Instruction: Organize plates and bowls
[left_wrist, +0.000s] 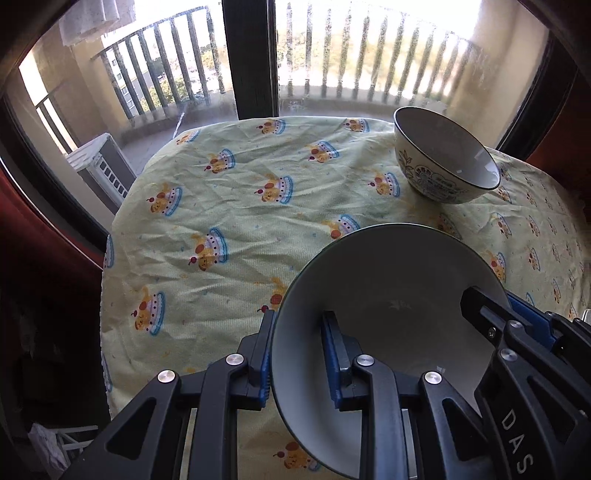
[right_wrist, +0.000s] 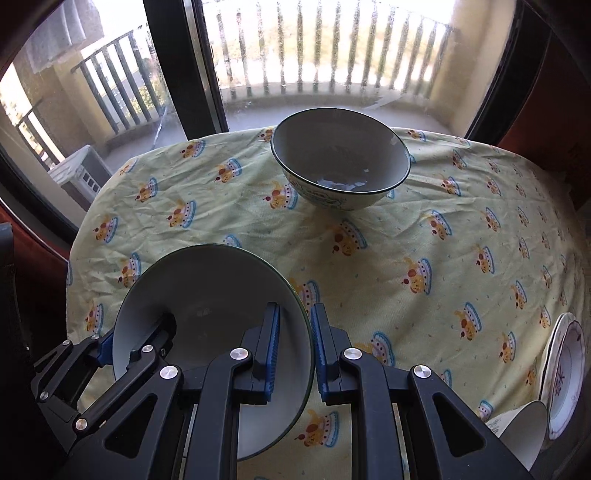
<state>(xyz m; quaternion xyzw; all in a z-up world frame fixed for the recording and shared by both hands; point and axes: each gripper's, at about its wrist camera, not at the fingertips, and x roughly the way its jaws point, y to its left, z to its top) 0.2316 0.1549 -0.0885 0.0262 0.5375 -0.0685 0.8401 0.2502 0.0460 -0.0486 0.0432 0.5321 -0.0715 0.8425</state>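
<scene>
Both the left gripper (left_wrist: 301, 354) and right gripper (right_wrist: 295, 350) clamp opposite rims of a white, dark-rimmed bowl (left_wrist: 384, 295), with a floral-patterned bowl (right_wrist: 340, 158) at twelve o'clock.

The tablecloth (left_wrist: 229, 206) is pale yellow-green, printed all over with small yellow bears in blue-rimmed cakes topped by red cherries. The near bowl (left_wrist: 388, 280) is plain white inside with a dark green rim, while the far bowl (right_wrist: 340, 158) is grey-white inside, dark-rimmed, with blue floral drawing outside. Each claw (left_wrist: 299, 350) is black with blue pads (right_wrist: 273, 347).
</scene>
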